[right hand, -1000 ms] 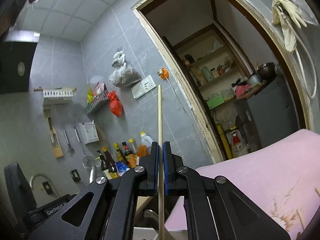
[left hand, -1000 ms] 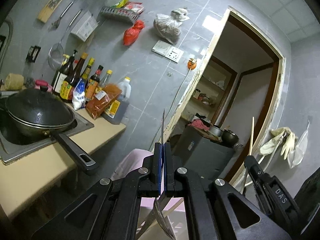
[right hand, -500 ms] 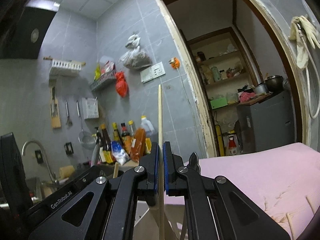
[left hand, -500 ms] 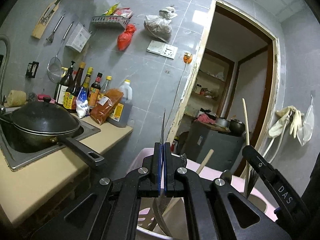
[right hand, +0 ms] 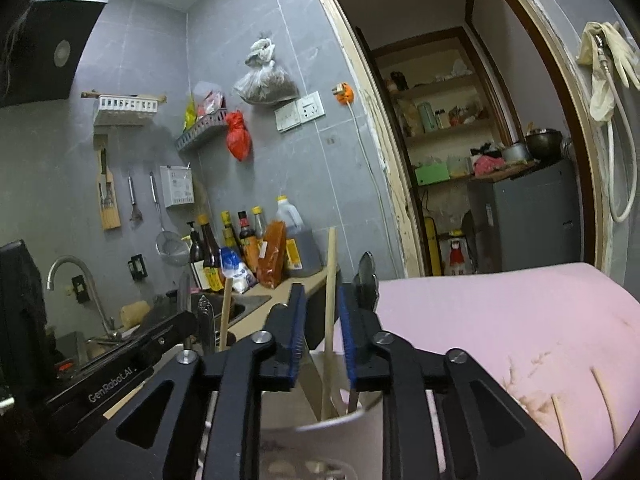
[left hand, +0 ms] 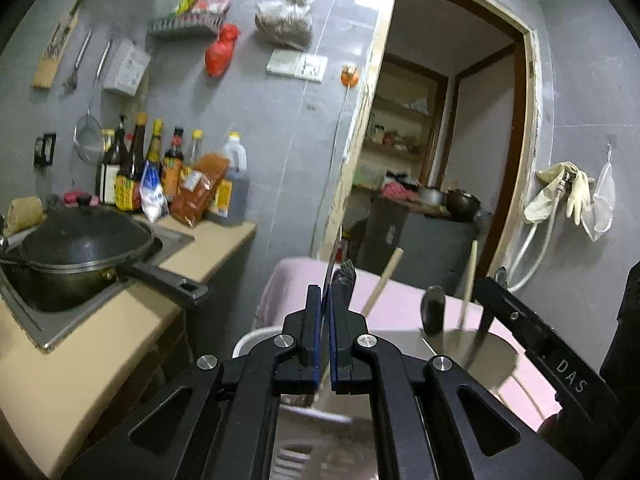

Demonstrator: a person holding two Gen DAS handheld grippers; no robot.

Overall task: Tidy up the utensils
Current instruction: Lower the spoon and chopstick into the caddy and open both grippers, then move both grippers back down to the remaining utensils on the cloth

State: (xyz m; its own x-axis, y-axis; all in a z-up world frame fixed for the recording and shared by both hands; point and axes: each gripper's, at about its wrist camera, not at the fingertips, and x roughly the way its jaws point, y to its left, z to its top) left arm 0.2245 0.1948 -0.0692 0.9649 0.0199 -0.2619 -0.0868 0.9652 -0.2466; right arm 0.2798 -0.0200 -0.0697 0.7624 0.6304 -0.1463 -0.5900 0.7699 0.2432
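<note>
My left gripper (left hand: pixel 327 322) is shut on a thin metal utensil (left hand: pixel 333 264) that stands upright, edge-on, over a white holder (left hand: pixel 250 340). Wooden sticks (left hand: pixel 384 280) and a metal spoon (left hand: pixel 433 314) stand in the holder. My right gripper (right hand: pixel 323 320) is open. A wooden chopstick (right hand: pixel 330 304) stands free between its pads, its lower end inside the white holder (right hand: pixel 340 426). Another wooden stick (right hand: pixel 226 312) and a dark-handled utensil (right hand: pixel 366 276) stand in the holder too. The right gripper shows at the right of the left wrist view (left hand: pixel 532 344).
A pink cloth covers the table (right hand: pixel 500 320), with loose chopsticks (right hand: pixel 604 396) on it. A black wok (left hand: pixel 80 252) sits on the counter (left hand: pixel 60 372), its handle pointing toward the table. Sauce bottles (left hand: pixel 160 172) stand by the wall. A doorway (left hand: pixel 440 140) opens behind.
Both grippers have come down over the holder. The right gripper has opened and let go of the chopstick, which now stands in the holder. The left gripper stays shut on its utensil.
</note>
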